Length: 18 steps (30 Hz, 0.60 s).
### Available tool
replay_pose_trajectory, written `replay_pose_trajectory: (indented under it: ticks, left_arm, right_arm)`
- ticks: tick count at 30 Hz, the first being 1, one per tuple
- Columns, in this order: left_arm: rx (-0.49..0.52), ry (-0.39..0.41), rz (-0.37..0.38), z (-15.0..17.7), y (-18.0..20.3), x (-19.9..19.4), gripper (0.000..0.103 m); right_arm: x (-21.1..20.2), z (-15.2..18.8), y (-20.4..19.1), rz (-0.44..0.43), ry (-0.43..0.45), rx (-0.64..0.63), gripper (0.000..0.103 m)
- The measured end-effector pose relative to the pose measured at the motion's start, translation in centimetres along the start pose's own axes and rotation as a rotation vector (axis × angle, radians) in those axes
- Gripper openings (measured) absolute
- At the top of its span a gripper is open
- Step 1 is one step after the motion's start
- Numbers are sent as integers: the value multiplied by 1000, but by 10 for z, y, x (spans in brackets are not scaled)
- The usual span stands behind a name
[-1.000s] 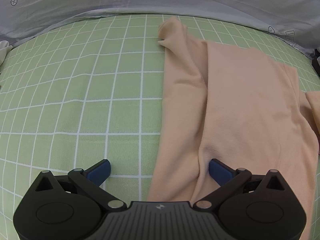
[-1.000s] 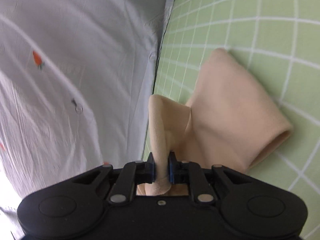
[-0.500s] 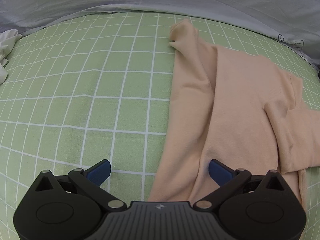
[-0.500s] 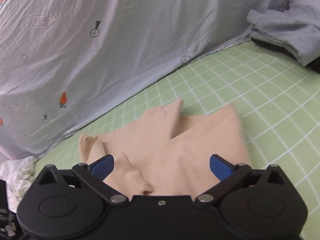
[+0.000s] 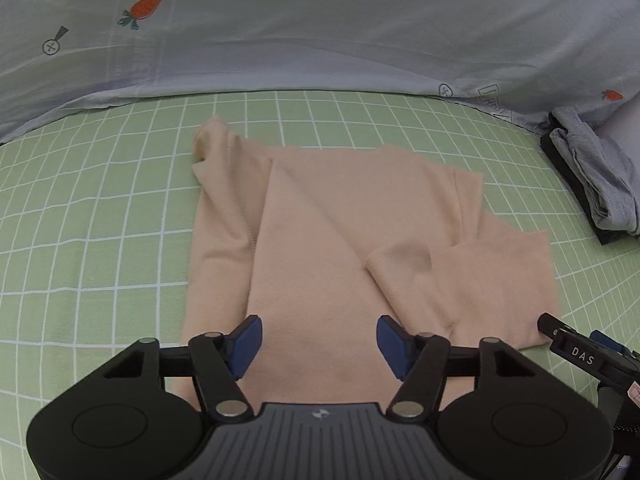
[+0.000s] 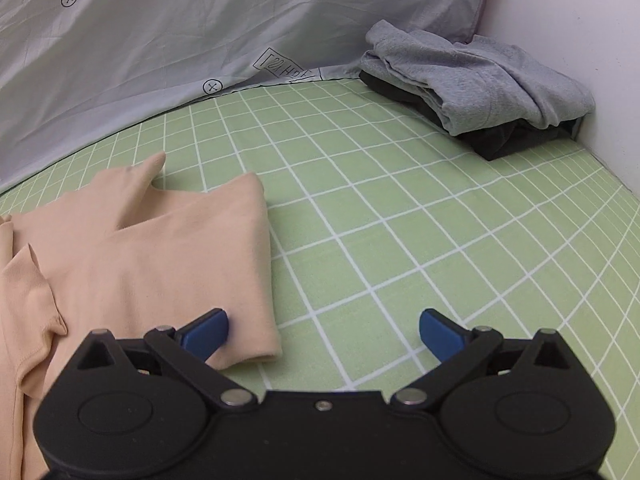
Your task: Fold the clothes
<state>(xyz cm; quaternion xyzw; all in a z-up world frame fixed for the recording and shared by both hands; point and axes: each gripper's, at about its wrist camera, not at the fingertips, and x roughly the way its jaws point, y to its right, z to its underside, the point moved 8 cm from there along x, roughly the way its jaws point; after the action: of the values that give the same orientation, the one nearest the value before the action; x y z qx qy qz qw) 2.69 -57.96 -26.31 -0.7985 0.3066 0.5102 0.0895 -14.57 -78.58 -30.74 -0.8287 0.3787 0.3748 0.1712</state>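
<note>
- We see a bed covered by a green sheet (image 5: 100, 216) with a white grid, and behind it hangs a pale grey cloth (image 5: 320, 32) printed with small carrots.
- On the sheet lies the peach shirt (image 5: 320, 232), flat, near the middle of the left wrist view. Its long axis runs from our side toward the grey cloth, and the narrow end with a small raised fold points to the far left.
- Along the left side of the shirt one strip is folded over the body and makes a long ridge in the same direction.
- Our left tool (image 5: 319, 340) hangs over the near edge of the shirt. Its blue pads (image 5: 248, 338) are partly apart and are closing, with the cloth lying under the gap; they do not pinch it.
- On the right side of the shirt a sleeve (image 5: 472, 276) is folded inward and lies across the body, so its axis goes almost sideways.
- In the right wrist view the same sleeve (image 6: 192, 248) ends just beside the left pad of our right tool (image 6: 322, 332), with its open cuff toward us.
- The right tool is fully spread. Between its pads we see only the cuff corner and bare green sheet (image 6: 400, 240), and nothing is gripped.
- Far right, against the white wall (image 6: 580, 60), a grey garment (image 6: 480, 76) sits on a dark one, well apart from the shirt.
</note>
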Motion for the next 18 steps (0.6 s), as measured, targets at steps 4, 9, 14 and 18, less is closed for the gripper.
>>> replay_pose_trajectory:
  ticks: [4, 9, 14, 18]
  left_arm:
    - [59, -37, 70, 8, 32, 19, 24]
    - [72, -44, 79, 8, 44, 29, 27]
    - [1, -53, 139, 0, 43, 31, 44]
    - [-26, -58, 190, 0, 45, 32, 60]
  right_arm:
    - [-1, 0, -3, 2, 2, -8, 103]
    - [-2, 2, -4, 2, -2, -5, 103]
    - [-1, 3, -7, 0, -4, -8, 103]
    - [-1, 3, -7, -2, -5, -11, 103]
